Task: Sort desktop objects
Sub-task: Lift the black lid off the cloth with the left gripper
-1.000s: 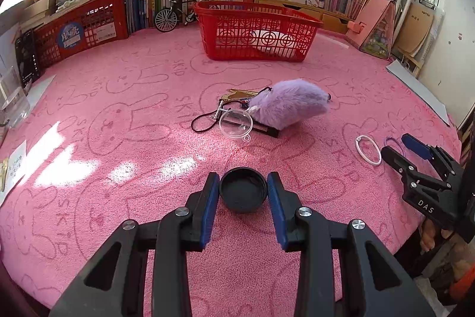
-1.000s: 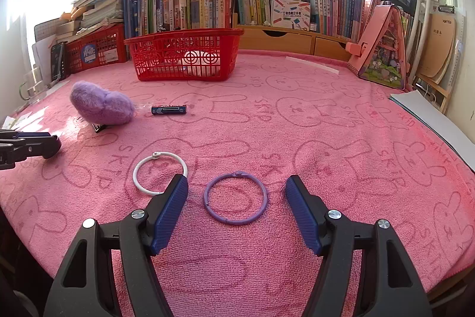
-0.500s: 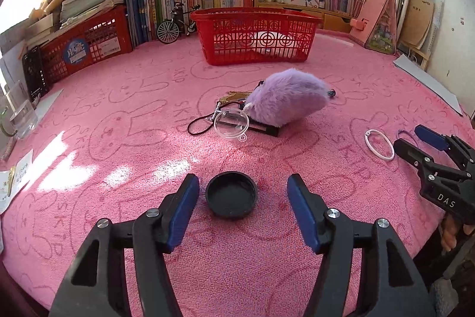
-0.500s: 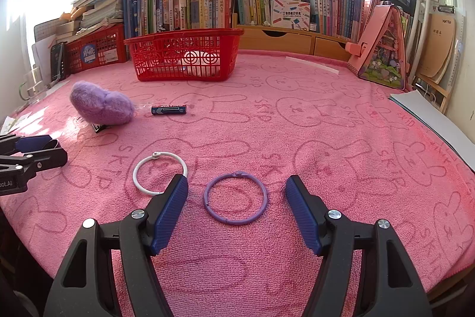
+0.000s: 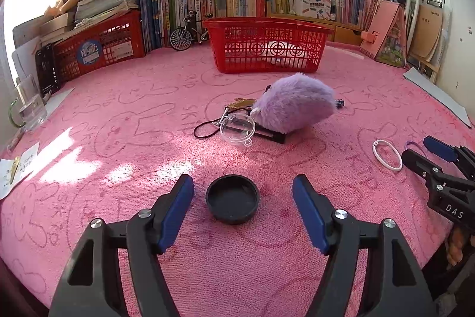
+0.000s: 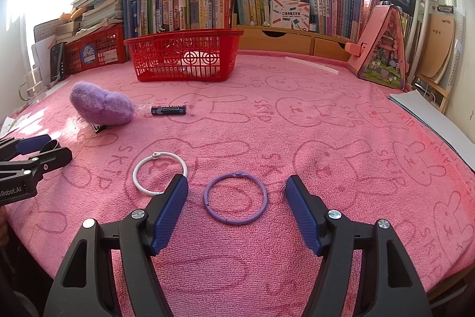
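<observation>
A black round lid [image 5: 232,198] lies on the pink cloth between the fingers of my left gripper [image 5: 242,192], whose jaws are opening; the pads stand clear of it. My right gripper [image 6: 236,195] is open around a purple ring [image 6: 235,198] lying flat, not touching it. A white ring [image 6: 159,172] lies just left of the right gripper's left finger. Farther back are a purple plush [image 5: 294,106], a clear round case [image 5: 237,127] with a black cord, and a blue battery [image 6: 168,110]. A red basket [image 5: 267,48] stands at the back.
Books, a red crate [image 5: 98,49], a toy bicycle [image 5: 187,31] and a pink house model [image 6: 381,49] line the far edge. A glass mug [image 5: 28,109] and paper slips [image 5: 16,168] sit at the left. The right gripper shows at the right edge of the left wrist view.
My left gripper was shut on the black lid; its jaws have spread and the lid now lies free on the cloth. The right gripper and rings have not moved.
</observation>
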Tool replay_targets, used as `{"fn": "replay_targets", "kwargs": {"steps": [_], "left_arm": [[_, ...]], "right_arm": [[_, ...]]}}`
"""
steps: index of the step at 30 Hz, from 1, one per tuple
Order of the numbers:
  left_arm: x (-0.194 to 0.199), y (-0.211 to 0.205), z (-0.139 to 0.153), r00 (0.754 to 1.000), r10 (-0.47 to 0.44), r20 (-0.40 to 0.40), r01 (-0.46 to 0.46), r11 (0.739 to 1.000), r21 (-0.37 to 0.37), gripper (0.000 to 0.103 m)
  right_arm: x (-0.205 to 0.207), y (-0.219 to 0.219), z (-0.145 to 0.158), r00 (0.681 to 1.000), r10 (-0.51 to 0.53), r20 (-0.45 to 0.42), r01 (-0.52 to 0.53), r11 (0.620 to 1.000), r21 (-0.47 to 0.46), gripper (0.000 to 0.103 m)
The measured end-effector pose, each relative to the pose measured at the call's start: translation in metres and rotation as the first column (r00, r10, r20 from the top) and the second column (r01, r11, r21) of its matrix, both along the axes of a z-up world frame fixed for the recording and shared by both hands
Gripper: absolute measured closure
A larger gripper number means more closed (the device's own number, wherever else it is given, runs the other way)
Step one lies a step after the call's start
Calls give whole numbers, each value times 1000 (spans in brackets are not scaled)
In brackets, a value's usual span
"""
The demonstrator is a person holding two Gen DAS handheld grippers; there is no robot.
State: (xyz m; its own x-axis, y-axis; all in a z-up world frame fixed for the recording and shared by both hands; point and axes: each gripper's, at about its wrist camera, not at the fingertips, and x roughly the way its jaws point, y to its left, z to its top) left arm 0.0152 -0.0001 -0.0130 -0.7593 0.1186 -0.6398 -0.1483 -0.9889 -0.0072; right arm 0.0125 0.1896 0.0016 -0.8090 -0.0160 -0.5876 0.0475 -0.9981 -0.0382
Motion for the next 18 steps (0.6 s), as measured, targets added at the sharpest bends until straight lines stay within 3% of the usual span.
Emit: {"fn": "replay_targets", "kwargs": {"steps": [18], "left_arm": [[2,0,-1,999,14,-29,-14,1000,4,31]], "right_arm": [[-8,1,7,997,21,79,-21,1000,-2,31]]}}
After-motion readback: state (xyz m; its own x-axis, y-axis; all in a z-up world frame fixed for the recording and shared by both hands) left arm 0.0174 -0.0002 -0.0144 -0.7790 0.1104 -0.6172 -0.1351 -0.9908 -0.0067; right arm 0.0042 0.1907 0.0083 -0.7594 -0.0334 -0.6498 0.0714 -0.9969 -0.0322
